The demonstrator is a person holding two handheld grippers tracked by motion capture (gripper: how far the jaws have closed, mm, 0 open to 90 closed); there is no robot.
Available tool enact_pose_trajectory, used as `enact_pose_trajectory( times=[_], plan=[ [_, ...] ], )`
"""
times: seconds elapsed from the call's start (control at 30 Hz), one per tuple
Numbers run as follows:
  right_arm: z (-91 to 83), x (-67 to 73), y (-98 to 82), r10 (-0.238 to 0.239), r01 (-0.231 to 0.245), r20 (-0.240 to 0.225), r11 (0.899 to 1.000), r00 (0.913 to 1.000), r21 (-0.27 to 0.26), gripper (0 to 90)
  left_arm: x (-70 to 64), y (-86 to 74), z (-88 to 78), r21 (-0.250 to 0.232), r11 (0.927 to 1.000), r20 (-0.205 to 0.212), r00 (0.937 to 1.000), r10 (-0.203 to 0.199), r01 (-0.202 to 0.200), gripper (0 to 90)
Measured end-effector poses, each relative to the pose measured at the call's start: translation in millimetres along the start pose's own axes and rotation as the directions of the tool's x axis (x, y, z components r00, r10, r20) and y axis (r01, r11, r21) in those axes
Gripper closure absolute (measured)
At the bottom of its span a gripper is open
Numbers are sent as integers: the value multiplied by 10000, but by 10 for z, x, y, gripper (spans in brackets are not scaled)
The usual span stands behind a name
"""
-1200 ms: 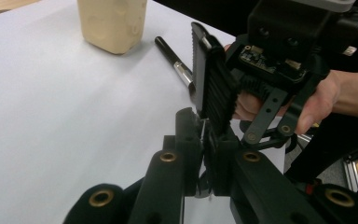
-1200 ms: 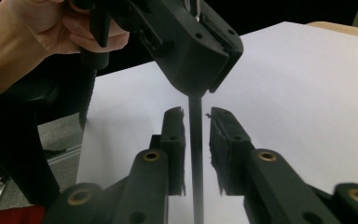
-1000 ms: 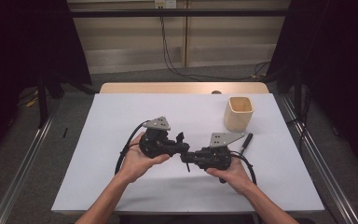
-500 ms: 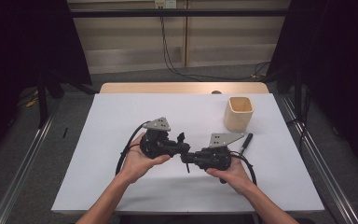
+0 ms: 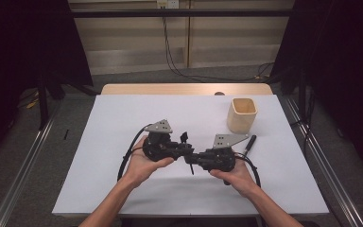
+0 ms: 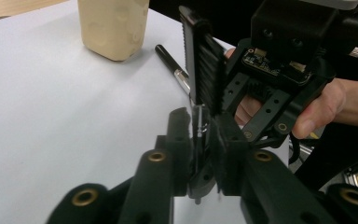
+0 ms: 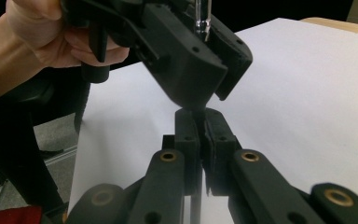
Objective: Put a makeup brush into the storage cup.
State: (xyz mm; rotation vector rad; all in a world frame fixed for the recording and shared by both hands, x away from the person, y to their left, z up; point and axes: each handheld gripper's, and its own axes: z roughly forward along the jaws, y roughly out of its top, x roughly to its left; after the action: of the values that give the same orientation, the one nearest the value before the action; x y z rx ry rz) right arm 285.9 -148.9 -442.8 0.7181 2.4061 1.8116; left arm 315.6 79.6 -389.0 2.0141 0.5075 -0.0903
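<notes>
Black-and-clear slim pen (image 6: 199,122) is clamped between the left gripper (image 6: 200,135) and right gripper (image 7: 200,133), both closed on it.

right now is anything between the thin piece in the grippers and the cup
Nothing visible: bare table lies between the thin piece and the cup. A pen lies near the cup's right side, off that line.

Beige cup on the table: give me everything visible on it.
The beige cup is a squarish container with rounded corners and an open top, matte, looking like plastic or light wood. It stands upright on the white table cover, at the far right, and appears empty from the high view. A black pen lies just in front of it, close but apart. Neither tool touches it. In the left gripper view its lower body casts a soft shadow.
</notes>
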Motion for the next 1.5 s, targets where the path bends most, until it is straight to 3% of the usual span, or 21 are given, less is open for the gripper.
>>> enact_pose_trajectory(
  times=[0.27, 0.43, 0.73, 0.93, 1.07, 1.17, 1.3, 1.43, 1.5],
  plan=[
    [-32, -28, -3, 20, -19, 228, 10000, 9997, -18, 861, 3, -17, -25, -228, 9995, -423, 9989, 205, -215, 582],
    [-48, -40, 0, 22, -21, 321, 10000, 9995, -10, 861, -17, -19, -57, -135, 9999, -897, 9959, 69, -82, 423],
    [-81, -52, 7, 7, -1, 504, 9999, 9987, -108, 860, -9, -76, -130, -375, 9992, -1863, 9825, 79, -151, 114],
    [-97, -57, 12, -11, 22, 595, 9999, 9982, -171, 860, 38, -141, -240, -746, 9972, -2089, 9779, -77, -80, 48],
    [-111, -62, 13, 13, -1, 676, 9998, 9977, -174, 860, 61, -187, -295, -808, 9967, -2377, 9713, -116, -79, 34],
    [-119, -59, 14, 10, 2, 730, 9999, 9973, -154, 860, 83, -228, -347, -973, 9951, -2110, 9775, -51, -158, 30],
    [-133, -65, 14, 32, -19, 767, 9999, 9971, -172, 860, 89, -267, -399, -1165, 9931, -2449, 9695, -124, -167, 24],
    [-157, -74, 11, 42, -26, 839, 9998, 9965, -191, 860, 85, -329, -464, -1301, 9905, -2544, 9670, 100, -445, 24],
    [-171, -78, 10, 54, -36, 863, 9998, 9963, -199, 860, 83, -354, -492, -1327, 9901, -2802, 9599, 68, -458, 24]
  ],
)
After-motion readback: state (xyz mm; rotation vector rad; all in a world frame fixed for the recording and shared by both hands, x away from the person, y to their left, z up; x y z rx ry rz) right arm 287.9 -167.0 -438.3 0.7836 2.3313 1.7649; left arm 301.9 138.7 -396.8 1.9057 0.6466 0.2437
